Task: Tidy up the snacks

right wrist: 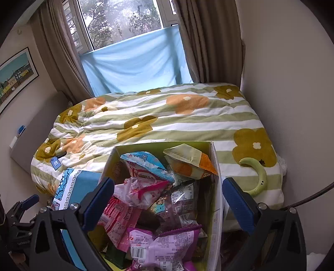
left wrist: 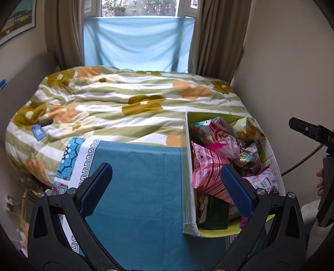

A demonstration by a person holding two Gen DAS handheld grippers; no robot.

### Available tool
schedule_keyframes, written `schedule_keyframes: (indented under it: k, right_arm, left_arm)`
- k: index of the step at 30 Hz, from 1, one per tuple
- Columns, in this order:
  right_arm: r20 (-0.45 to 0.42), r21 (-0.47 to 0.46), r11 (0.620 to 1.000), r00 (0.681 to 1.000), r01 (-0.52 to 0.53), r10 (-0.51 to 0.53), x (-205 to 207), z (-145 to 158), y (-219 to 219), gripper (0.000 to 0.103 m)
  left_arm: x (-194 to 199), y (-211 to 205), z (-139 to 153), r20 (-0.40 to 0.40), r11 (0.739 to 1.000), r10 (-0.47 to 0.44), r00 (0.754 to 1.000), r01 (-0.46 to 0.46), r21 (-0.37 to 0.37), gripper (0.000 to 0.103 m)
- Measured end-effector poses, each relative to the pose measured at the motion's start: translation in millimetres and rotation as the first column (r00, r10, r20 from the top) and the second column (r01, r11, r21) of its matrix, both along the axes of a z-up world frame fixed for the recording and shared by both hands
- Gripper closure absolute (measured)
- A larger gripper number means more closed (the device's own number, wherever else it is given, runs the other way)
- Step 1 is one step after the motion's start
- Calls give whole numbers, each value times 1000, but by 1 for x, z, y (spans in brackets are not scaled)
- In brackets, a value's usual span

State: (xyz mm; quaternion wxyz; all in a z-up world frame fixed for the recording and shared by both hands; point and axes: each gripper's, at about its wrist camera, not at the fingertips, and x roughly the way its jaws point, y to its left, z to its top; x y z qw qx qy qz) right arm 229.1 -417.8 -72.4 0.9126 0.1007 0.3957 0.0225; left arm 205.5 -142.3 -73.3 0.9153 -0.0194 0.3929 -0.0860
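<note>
left tongs [left wrist: 166,188] spread, empty, over teal cloth [left wrist: 133,177] | right tongs [right wrist: 168,203] spread, empty, over snack box [right wrist: 215,166] | packets [right wrist: 167,246] piled inside

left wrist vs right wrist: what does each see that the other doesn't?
Left wrist only: the open stretch of teal cloth beside the box, the dark green packet at the box's near end, and the right gripper side-on at the frame edge.

Right wrist only: the curved green band lying on the quilt right of the box, and more of the window.

Both: the snack box, pink striped packet, purple barcode packet, flowered quilt, blue tag, light blue sheet. Both sets of fingers are open and hold nothing.
</note>
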Motion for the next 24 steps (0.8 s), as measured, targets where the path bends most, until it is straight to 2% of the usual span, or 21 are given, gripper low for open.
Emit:
schedule_keyframes:
  k: [2, 6, 12, 15, 18, 24]
  right_arm:
    - [27, 1, 1000, 1000, 11, -11, -18, 14, 9, 0]
    - [98, -15, 999, 995, 32, -31, -68, 43, 37, 0]
    - [177, -111, 992, 983, 67, -46, -155, 74, 87, 0]
    - [199, -147, 985, 978, 89, -59, -192, 79, 109, 0]
    - [212, -131, 986, 974, 104, -74, -224, 78, 126, 0]
    - [213, -160, 979, 973, 124, -88, -260, 70, 152, 0]
  left_arm:
    - [-16, 11, 16, 38, 1000, -10, 999, 11, -6, 1]
    - [-56, 33, 47, 113, 999, -19, 993, 16, 33, 0]
    - [-127, 69, 77, 188, 999, -12, 982, 4, 42, 0]
    - [-164, 84, 83, 217, 999, -5, 976, -4, 41, 0]
    - [-194, 93, 84, 234, 999, 1, 972, -13, 51, 0]
    - [-226, 101, 83, 244, 998, 13, 970, -26, 52, 0]
